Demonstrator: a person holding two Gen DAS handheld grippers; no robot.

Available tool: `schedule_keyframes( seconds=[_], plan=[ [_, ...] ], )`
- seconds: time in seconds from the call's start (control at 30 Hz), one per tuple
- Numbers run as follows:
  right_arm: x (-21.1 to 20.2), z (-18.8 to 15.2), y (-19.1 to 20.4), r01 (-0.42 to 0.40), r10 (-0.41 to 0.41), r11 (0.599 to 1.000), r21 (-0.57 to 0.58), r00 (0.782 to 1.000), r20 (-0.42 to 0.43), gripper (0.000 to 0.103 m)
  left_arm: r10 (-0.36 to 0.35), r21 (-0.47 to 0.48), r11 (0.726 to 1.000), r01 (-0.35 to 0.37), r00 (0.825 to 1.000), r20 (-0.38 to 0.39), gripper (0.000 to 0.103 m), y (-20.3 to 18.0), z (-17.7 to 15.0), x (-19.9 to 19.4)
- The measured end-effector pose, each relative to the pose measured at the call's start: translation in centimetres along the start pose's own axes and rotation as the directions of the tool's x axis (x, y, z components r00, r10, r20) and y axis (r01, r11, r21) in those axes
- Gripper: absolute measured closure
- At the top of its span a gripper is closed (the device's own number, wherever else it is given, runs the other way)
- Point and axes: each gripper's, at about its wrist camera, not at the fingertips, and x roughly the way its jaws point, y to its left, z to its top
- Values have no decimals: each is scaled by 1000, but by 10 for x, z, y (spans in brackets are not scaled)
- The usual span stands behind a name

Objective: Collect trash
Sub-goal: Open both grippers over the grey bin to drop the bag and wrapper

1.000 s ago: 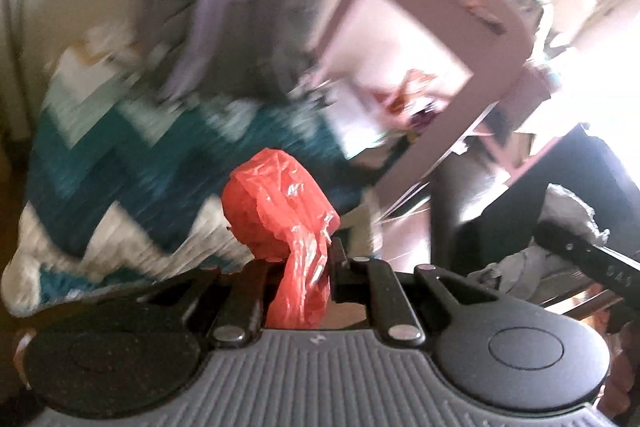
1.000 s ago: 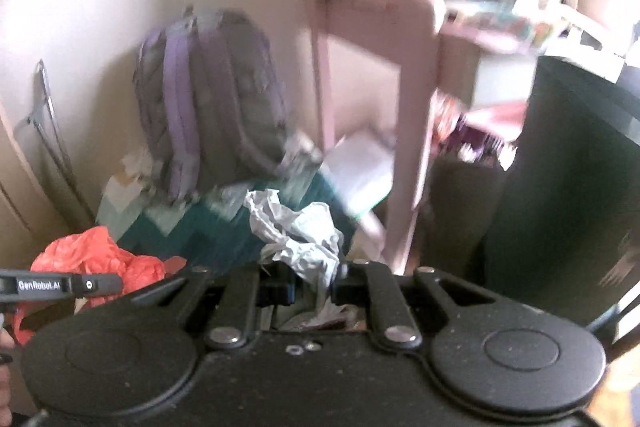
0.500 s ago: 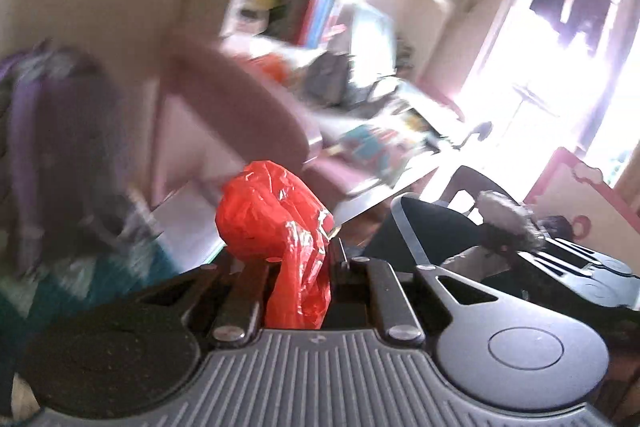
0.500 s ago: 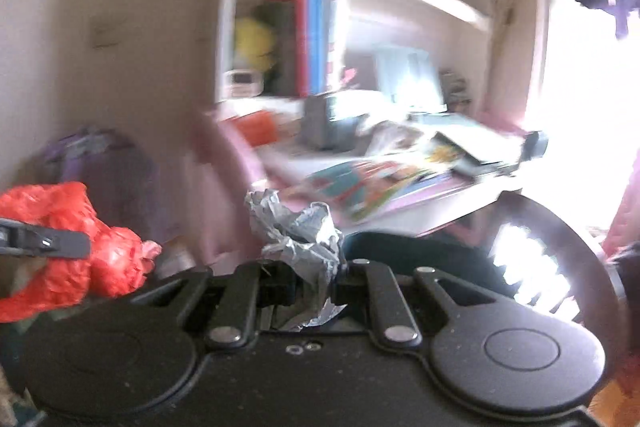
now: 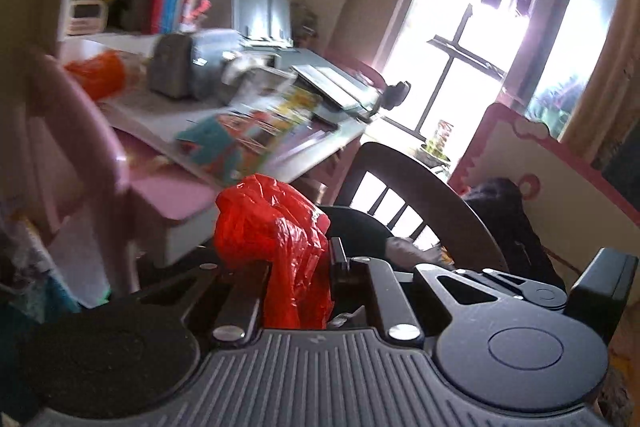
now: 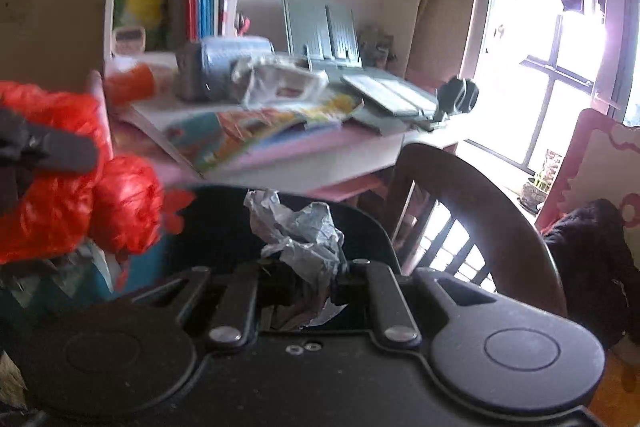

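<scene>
Both views have swung away from the purple backpack and chevron blanket on the floor to the cluttered pink desk [image 6: 280,151] and bright window [image 5: 460,39], with each gripper carrying the same load as before. Clamped in the left gripper [image 5: 298,263] is a crumpled red plastic bag [image 5: 272,223], bulging out toward 11 o'clock of the jaws, its tail hanging down between them. Pinched in the right gripper [image 6: 304,267] is a wad of grey-white crumpled paper [image 6: 298,231], sticking up at 12 o'clock. From the right wrist the red bag shows at 9 o'clock, well clear of the paper. A dark curved chair back [image 6: 472,195] stands at about 2 o'clock in both views. No bin is plainly visible, though a dark rounded shape just behind the paper might be one; I cannot tell. This looks like the carry stage: hold both grips firm, keep the loose bag tail from snagging the chair or desk edge, and release only once directly over the container.
</scene>
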Motion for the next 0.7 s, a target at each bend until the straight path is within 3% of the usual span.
schedule_keyframes(
  seconds=[0.2, 0.33, 0.57, 0.63, 0.67, 0.7],
  plan=[
    [18, -17, -4, -12, 10, 999, -33, 998, -60, 88, 2, 14, 1000, -1, 996, -88, 93, -12, -18, 49],
    [23, -23, -3, -10, 6, 999, -50, 997, -81, 82, 44, 44, 998, -38, 988, -150, 93, -10, -36, 75],
    [24, -28, -5, -28, 23, 998, -57, 995, -99, 69, 85, 83, 994, -71, 981, -177, 92, -7, -48, 89],
    [23, -28, -7, -32, 26, 998, -53, 995, -99, 60, 93, 87, 993, -78, 979, -182, 88, -7, -48, 91],
    [21, -29, -8, -30, 25, 998, -52, 995, -93, 54, 95, 83, 993, -81, 978, -185, 82, -7, -49, 91],
    [21, -29, -8, -30, 25, 998, -51, 996, -90, 53, 96, 81, 993, -82, 978, -183, 69, -6, -49, 91]
  ],
)
